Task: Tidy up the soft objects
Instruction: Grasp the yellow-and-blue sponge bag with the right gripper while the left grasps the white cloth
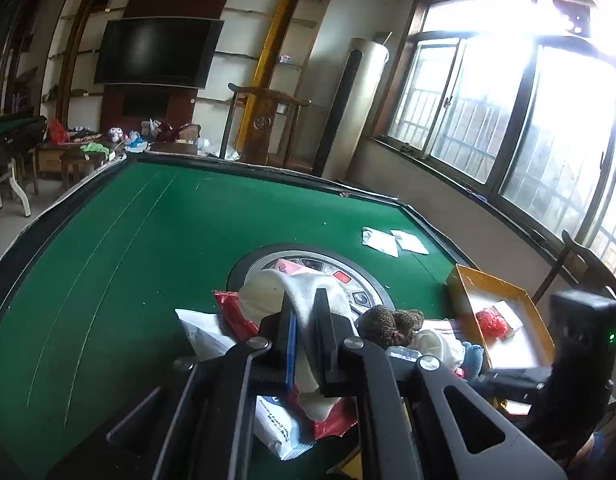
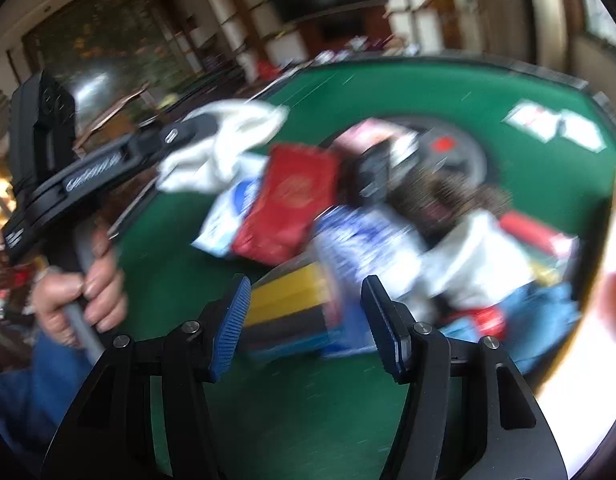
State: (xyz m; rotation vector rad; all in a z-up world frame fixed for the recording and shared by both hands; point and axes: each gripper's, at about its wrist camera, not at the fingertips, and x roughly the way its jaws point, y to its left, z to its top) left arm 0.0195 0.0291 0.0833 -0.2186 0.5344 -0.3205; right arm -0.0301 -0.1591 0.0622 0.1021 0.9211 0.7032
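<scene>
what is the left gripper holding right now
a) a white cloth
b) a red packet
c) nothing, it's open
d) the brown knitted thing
a: the left gripper has its fingers closed on a white cloth, and the right wrist view shows the same cloth hanging from it, lifted above the green table; the right gripper is open and empty.

Two grippers show: the left one (image 1: 305,320) at lower centre and the right one (image 2: 305,320) at lower centre. Two white paper slips (image 1: 394,241) lie at right of centre. One orange box (image 1: 504,320) sits at right. One brown knitted thing (image 1: 390,320), one white cloth (image 1: 308,292), and, blur permitting, two red packets (image 2: 285,204).
</scene>
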